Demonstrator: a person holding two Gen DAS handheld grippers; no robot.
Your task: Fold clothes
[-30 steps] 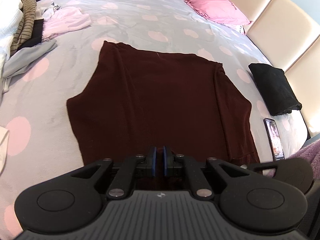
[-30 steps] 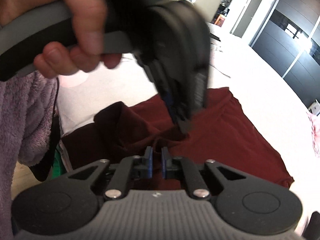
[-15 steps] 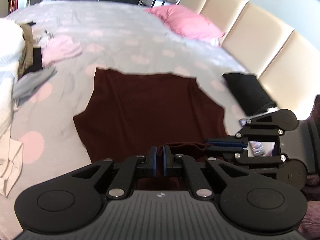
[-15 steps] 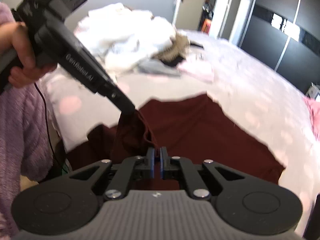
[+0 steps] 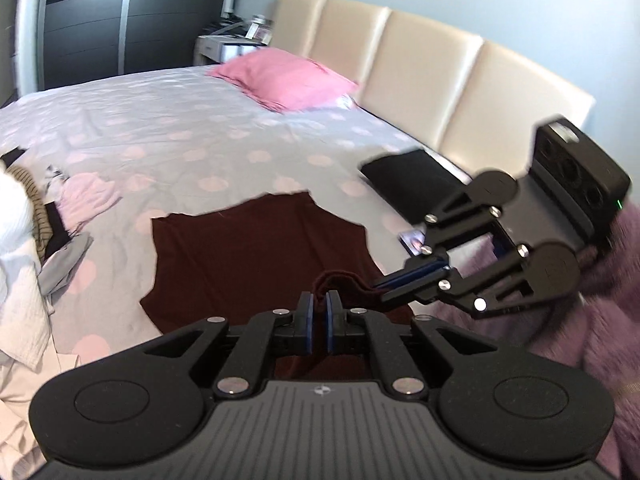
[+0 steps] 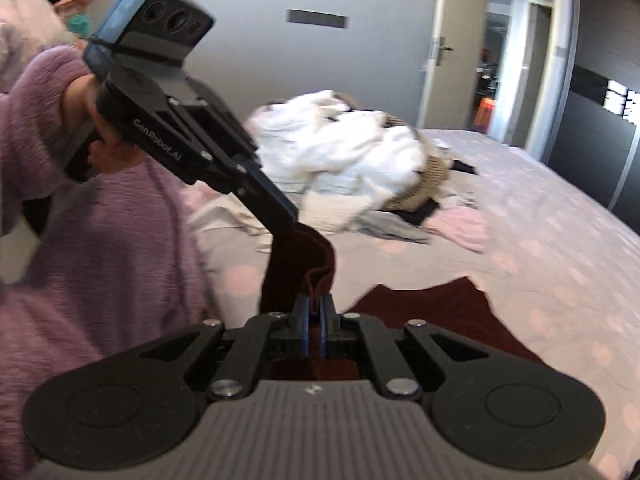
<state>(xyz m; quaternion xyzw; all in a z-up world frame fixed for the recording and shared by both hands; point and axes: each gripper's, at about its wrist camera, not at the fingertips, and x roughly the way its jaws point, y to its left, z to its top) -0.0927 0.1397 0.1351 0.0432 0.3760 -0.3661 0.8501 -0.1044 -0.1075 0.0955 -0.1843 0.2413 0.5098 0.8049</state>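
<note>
A dark maroon garment lies spread on the grey bed with pink dots, its near edge lifted. My left gripper is shut on that raised edge. Close to its right, my right gripper pinches the same edge. In the right wrist view the right gripper is shut on a bunched fold of the garment. The left gripper there holds a hanging strip of it higher up, with a hand in a purple sleeve behind.
A pink pillow and a cream padded headboard are at the far right. A folded black garment and a phone lie near the bed's right edge. A pile of white and striped clothes fills the left side.
Both grippers have risen, taking the garment's near edge up off the bed. The far part still lies flat. The left gripper has rolled somewhat.
</note>
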